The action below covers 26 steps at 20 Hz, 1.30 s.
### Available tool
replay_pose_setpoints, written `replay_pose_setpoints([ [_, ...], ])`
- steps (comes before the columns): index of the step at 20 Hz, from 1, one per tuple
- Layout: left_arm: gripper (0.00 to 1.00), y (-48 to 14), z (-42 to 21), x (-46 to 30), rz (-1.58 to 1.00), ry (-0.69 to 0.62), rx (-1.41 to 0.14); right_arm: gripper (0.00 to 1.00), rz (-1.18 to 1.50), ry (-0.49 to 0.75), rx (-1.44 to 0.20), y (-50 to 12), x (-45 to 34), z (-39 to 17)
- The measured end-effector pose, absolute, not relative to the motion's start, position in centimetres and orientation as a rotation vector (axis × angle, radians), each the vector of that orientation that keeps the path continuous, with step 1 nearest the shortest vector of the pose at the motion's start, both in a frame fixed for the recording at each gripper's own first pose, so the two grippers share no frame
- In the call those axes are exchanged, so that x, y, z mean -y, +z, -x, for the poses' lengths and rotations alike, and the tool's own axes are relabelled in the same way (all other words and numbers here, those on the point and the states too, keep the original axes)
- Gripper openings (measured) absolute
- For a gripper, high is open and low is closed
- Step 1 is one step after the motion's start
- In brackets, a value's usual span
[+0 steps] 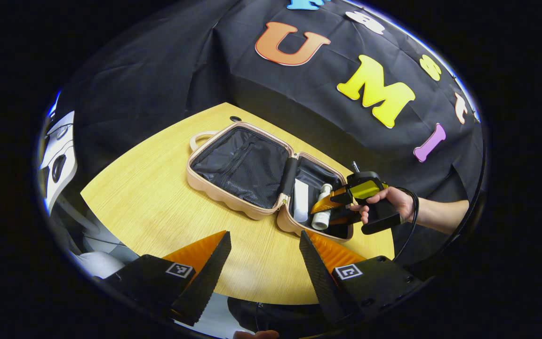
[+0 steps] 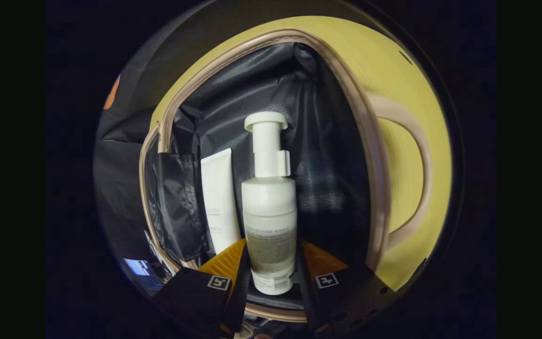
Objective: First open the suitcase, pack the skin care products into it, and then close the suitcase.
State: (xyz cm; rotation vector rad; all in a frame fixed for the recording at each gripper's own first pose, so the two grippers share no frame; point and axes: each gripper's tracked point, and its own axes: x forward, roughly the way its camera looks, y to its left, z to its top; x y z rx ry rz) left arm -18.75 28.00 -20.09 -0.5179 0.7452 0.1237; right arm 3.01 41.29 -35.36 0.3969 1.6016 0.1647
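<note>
The right gripper (image 2: 271, 263) brackets the pump bottle (image 2: 269, 207) low in the open suitcase (image 1: 252, 176), beside the tube (image 2: 219, 197); contact is unclear. Best to let go only once it lies flat. The left gripper (image 1: 264, 254) hovers wide open, empty. Label print is unreadable

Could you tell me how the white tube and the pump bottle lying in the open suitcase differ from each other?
The pump bottle is round with a pump head and neck; the tube is flat and tapers.

The pump bottle lies between the right gripper's fingers; the tube lies beside it, free of them.

The pump bottle has a greyish lower body; the tube is plain white.

Both are pale and lie lengthwise, side by side, in the same half of the suitcase.
</note>
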Motion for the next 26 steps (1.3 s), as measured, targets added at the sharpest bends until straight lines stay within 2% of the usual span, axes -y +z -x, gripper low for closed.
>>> replay_pose_setpoints([
  [3,0.94,-19.8,18.5,-27.8,0.513,0.117,-0.742,0.48,-0.382,0.146,-1.597,-35.3,-41.5,-3.0],
  [8,0.94,-19.4,18.0,-28.6,0.530,0.131,-0.706,0.55,-0.308,0.124,-1.562,-34.3,-40.0,-3.0],
  [9,0.94,-19.2,18.0,-28.9,0.533,0.136,-0.698,0.53,-0.321,0.129,-1.551,-33.8,-39.8,-3.1],
  [11,0.94,-19.1,17.6,-29.0,0.544,0.140,-0.693,0.68,-0.339,0.148,-1.522,-32.3,-39.4,-3.0],
  [12,0.94,-19.2,17.4,-29.1,0.546,0.143,-0.692,0.65,-0.340,0.159,-1.510,-31.5,-39.1,-2.8],
  [13,0.94,-19.2,17.2,-29.3,0.547,0.146,-0.690,0.65,-0.346,0.181,-1.495,-30.6,-39.0,-2.7],
  [14,0.94,-19.3,16.9,-29.7,0.547,0.161,-0.686,0.73,-0.342,0.203,-1.475,-29.6,-38.6,-2.5],
  [15,0.94,-19.4,16.7,-30.1,0.553,0.165,-0.679,0.68,-0.335,0.225,-1.449,-28.7,-38.2,-2.3],
  [16,0.93,-19.5,16.4,-30.3,0.563,0.154,-0.673,0.73,-0.339,0.251,-1.410,-27.2,-37.8,-1.8],
  [18,0.93,-20.1,15.9,-31.1,0.586,0.140,-0.662,0.73,-0.331,0.326,-1.339,-24.6,-37.8,-1.1],
  [19,0.94,-20.2,15.7,-31.8,0.597,0.133,-0.648,0.68,-0.307,0.370,-1.288,-23.3,-37.6,-0.9],
  [20,0.94,-20.4,15.3,-32.7,0.610,0.129,-0.629,0.73,-0.294,0.425,-1.220,-21.7,-37.5,-1.1],
  [22,0.94,-21.2,14.1,-35.7,0.651,0.127,-0.587,0.73,-0.256,0.558,-1.005,-16.1,-36.8,-1.4],
  [26,0.93,-21.8,11.7,-40.3,0.692,0.116,-0.512,0.73,-0.162,0.682,-0.793,-11.5,-35.7,0.1],
])
